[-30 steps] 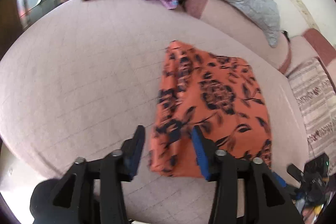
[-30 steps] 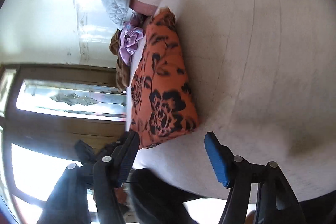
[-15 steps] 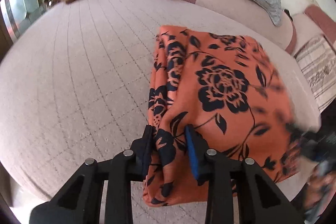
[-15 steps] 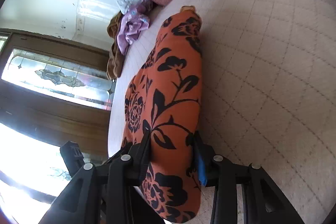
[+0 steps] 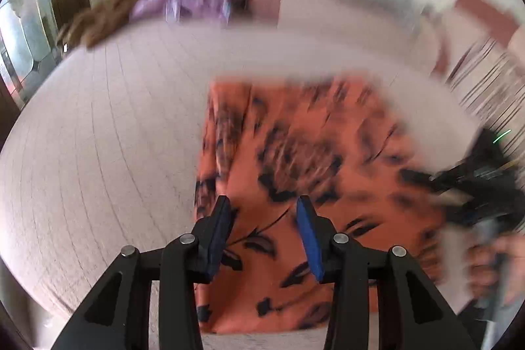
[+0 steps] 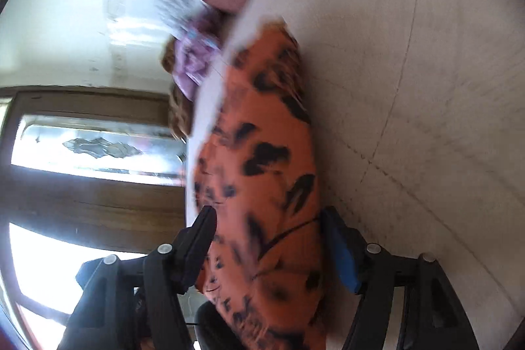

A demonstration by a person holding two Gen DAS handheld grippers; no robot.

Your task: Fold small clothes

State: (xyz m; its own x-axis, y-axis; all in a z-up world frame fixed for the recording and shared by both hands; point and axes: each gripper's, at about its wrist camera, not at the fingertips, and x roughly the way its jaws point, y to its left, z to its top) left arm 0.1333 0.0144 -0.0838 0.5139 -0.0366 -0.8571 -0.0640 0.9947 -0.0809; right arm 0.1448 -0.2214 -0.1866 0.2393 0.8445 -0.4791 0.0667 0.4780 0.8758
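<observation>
The orange flowered cloth is seen lying on the pink bedspread, under and ahead of the left gripper, whose jaws are parted with nothing pinched. The right gripper is spread wide astride the cloth's near end. Half a second earlier both were clamped on it. With both views blurred by motion, the fold could be dragged askew if fabric is snagged.

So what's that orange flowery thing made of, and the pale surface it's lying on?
The orange cloth looks like thin, soft woven fabric with a matte finish: it lies limp, printed with dark flowers. The bed cover looks like thicker quilted fabric, going by its grid of stitched lines. Blur hides the weave, so the fibre is a guess.
</observation>
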